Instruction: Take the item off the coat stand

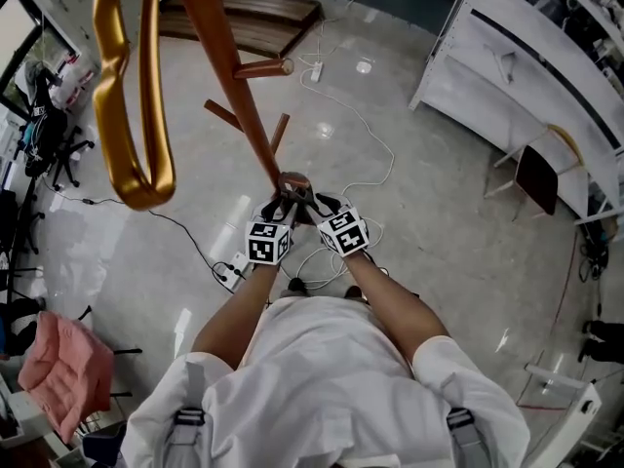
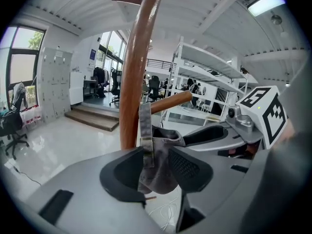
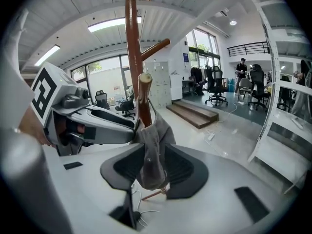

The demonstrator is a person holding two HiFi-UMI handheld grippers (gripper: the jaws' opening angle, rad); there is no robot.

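**Head view.** The coat stand [image 1: 232, 81] rose as a brown wooden pole from the floor straight ahead of the person, with short pegs branching off it. Both grippers were close against its lower part. The left gripper [image 1: 279, 209] was on the left of the pole and the right gripper [image 1: 318, 206] on the right, their marker cubes side by side. The item [image 1: 294, 185] showed only as a small dull shape at the stand, between the two gripper tips. Its form could not be told from this angle.

**Left gripper view.** The stand's pole [image 2: 137, 77] stood just beyond the jaws, and a peg [image 2: 171, 101] slanted off it to the right. A grey fabric item [image 2: 159, 152] with a strap hung from the stand. It dropped into the gap of the left gripper [image 2: 157, 170], whose jaws stood wide apart and not clamped on the cloth. The right gripper [image 2: 214, 135] lay just to the right of the peg.

**Right gripper view.** The grey item [image 3: 152, 152] was draped over the tip of a peg [image 3: 144, 97] in front of the pole [image 3: 130, 52]. It hung between the jaws of the right gripper [image 3: 154, 173], which were spread open on either side of it. The left gripper [image 3: 97, 123] was close beside the peg, to its left.
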